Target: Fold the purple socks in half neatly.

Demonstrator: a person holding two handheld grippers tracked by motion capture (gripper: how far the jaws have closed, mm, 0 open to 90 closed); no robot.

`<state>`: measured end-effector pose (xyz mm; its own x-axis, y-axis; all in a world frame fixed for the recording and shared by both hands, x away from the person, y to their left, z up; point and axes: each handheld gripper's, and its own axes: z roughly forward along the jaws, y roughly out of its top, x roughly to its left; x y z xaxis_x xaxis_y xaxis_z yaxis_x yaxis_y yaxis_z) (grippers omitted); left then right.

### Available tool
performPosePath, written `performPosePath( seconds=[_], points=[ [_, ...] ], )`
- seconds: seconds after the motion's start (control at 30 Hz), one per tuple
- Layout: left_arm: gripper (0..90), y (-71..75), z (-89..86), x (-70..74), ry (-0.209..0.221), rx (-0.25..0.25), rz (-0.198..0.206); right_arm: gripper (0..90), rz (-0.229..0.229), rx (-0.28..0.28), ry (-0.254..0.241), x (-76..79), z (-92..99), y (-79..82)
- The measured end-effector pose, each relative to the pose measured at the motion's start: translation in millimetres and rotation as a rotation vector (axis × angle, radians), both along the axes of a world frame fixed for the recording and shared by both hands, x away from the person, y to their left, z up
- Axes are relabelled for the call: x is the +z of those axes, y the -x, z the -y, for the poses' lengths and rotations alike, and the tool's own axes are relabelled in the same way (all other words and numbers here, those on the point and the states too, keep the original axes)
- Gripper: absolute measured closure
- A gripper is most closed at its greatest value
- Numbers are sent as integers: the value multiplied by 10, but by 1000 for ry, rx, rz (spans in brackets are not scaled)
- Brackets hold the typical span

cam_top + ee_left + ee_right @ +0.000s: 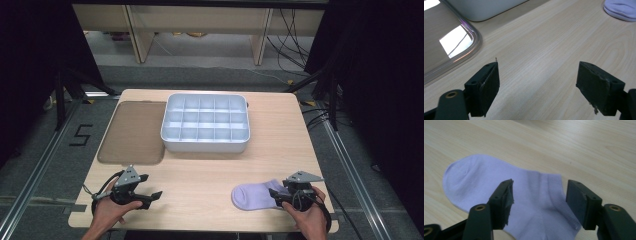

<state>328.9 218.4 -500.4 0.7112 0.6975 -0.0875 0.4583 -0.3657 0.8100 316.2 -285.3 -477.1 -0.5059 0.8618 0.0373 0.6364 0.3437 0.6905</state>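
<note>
So right now it's the reach-for-the-sock step: the right gripper (283, 196) sits at the near right of the desk (210, 175), its jaws apart and straddling the ankle end of the lilac sock (486, 180), pads not pressing yet as far as I can see. That sock lies flat near the front edge, toe pointing left, well apart from the tray (205, 125) up at the middle of the desk. The left gripper (537, 85) hovers over bare wood at the near left, jaws wide open on nothing, with the brown lid (134, 131) beyond it beside the tray. Next move, I reckon, calls for closing on the cuff squarely, then lifting without dragging the fabric.
</note>
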Motion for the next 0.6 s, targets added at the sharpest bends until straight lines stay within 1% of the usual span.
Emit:
performPosePath(
  seconds=[0.03,0.07,0.1,0.13,0.17,0.23,0.3,0.33,0.37,0.4,0.43,0.47,0.5,0.53,0.57,0.6],
  points=[
    [183,-9,-20,11,-29,-21,-4,443,0,4,-5,3,-1,4],
    [183,-9,-15,12,-30,-14,-4,463,6,10,-7,0,-2,5],
    [183,-9,-15,12,-30,-14,-4,463,6,10,-7,0,-2,5],
    [183,-9,-21,16,-38,-26,-4,473,20,16,4,3,9,9],
    [183,-10,-18,10,-37,-24,-1,486,23,23,8,3,12,6],
    [183,-20,-18,-2,-41,-30,-5,524,6,19,-14,4,-10,9],
    [183,-17,-18,-1,-45,-27,-5,541,10,12,-12,-4,-24,25],
    [183,-25,-19,5,-48,-37,-4,578,6,36,-3,20,-31,22],
    [183,-21,-19,11,-53,-36,-5,608,16,53,2,15,-37,19],
    [183,-19,-17,12,-52,-35,-7,631,20,63,-4,14,-51,21],
    [184,-19,-17,12,-52,-35,-7,655,27,63,-1,17,-64,28],
    [186,-19,-17,13,-48,-31,-4,687,4,62,-3,37,-79,41],
    [187,-24,-19,11,-46,-32,0,725,22,84,-3,28,-84,34],
    [187,-19,-16,8,-37,-20,-12,768,16,80,-11,33,-106,48],
    [187,-19,-16,8,-37,-20,-12,768,16,80,-11,33,-106,48],
    [187,-32,-27,6,-41,-24,2,842,25,106,12,28,-127,51]
  ],
)
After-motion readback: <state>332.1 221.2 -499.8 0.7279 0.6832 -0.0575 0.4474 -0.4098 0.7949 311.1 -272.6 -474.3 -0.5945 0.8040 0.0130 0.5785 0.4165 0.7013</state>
